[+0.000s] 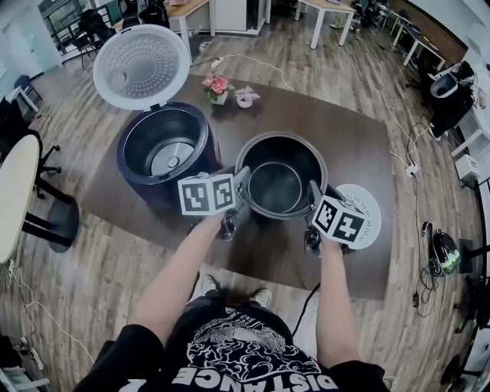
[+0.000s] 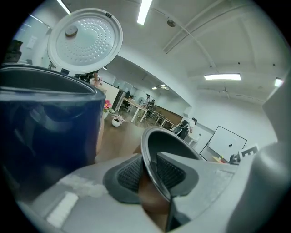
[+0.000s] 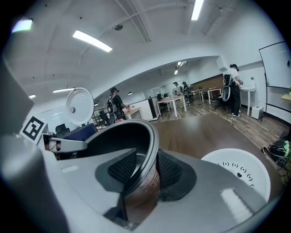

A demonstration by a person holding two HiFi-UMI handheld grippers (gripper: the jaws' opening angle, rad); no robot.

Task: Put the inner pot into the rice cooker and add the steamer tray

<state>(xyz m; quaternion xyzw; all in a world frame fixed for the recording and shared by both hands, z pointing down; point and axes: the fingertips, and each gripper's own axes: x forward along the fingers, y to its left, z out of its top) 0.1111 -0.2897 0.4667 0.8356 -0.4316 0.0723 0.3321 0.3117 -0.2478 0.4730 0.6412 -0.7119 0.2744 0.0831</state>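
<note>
The pot [image 1: 279, 180] was held by its rim near the table's [image 1: 367, 145] front edge, beside the cooker [image 1: 162, 153]; fingers [image 2: 129, 175] of the left gripper [image 1: 242, 182] and right gripper [image 1: 312, 193] were clamped narrowly on it.

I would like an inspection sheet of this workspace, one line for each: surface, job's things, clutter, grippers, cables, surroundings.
Surface: dark wooden table on a wood floor.
Job's things: rice cooker at left, lid raised, no pot inside; inner pot to its right; white steamer tray flat on the table, right of the pot.
Clutter: flower pot and small white planter near the far edge.
Grippers: left gripper shut on the pot's left rim; right gripper shut on its right rim.
Cables: white cable on the floor behind the table.
Surroundings: office desks, chairs, people far off.
</note>
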